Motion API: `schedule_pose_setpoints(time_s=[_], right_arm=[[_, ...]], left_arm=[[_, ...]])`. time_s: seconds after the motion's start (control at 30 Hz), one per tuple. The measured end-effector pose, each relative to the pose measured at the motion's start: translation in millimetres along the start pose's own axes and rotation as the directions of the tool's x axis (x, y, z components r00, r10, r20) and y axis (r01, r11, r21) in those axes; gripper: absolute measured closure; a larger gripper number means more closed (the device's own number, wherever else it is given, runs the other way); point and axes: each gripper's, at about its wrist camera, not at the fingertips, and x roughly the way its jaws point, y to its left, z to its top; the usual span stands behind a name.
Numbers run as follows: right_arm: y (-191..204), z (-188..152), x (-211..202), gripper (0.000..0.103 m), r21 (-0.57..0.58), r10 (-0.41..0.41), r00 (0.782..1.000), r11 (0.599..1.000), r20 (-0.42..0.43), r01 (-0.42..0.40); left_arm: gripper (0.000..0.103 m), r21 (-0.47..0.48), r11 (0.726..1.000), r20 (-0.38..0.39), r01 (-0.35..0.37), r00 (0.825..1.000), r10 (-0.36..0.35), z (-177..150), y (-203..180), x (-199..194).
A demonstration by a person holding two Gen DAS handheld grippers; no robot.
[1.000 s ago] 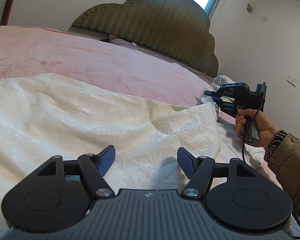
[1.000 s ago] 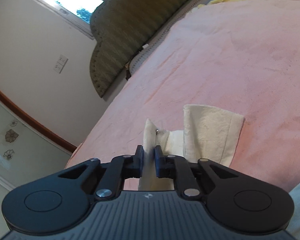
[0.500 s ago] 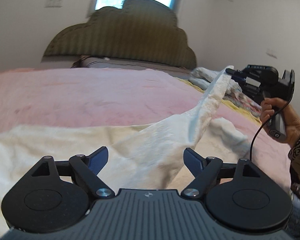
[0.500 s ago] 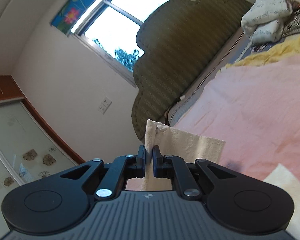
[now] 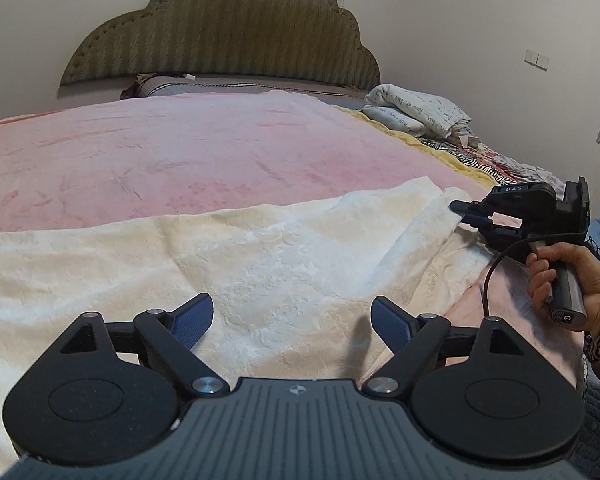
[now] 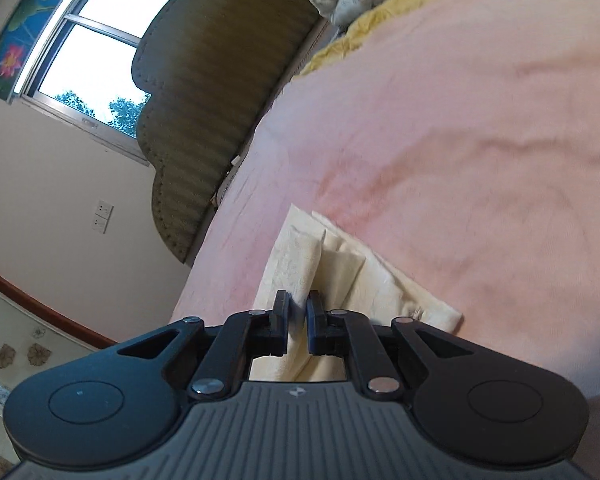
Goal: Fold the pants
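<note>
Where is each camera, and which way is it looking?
Left wrist: on the left gripper, open, facing the cream textured pants, pink blanket and green padded headboard; shows the right hand.
Right wrist: on the right gripper, shut on the pants, tilted toward the window.
Shared: pants, blanket, headboard.
</note>
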Motion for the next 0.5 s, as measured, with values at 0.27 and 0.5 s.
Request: schedule_pose_setpoints(time_s=[0.27, 0.5], right_arm=[[10, -3, 12, 0.07, 0.005, 0.02, 1.0, 1.0, -0.023, -0.02], [18, -6, 14, 0.098, -0.057, 0.061, 0.998, 0.997, 0.013, -0.06]], left_arm=[[0.015, 0.039, 0.999, 0.004, 0.018, 1.0, -0.019, -3, -18, 0], [0.017, 0.192, 0.981, 0.054, -0.027, 0.998, 0.017, 1, -40, -3]])
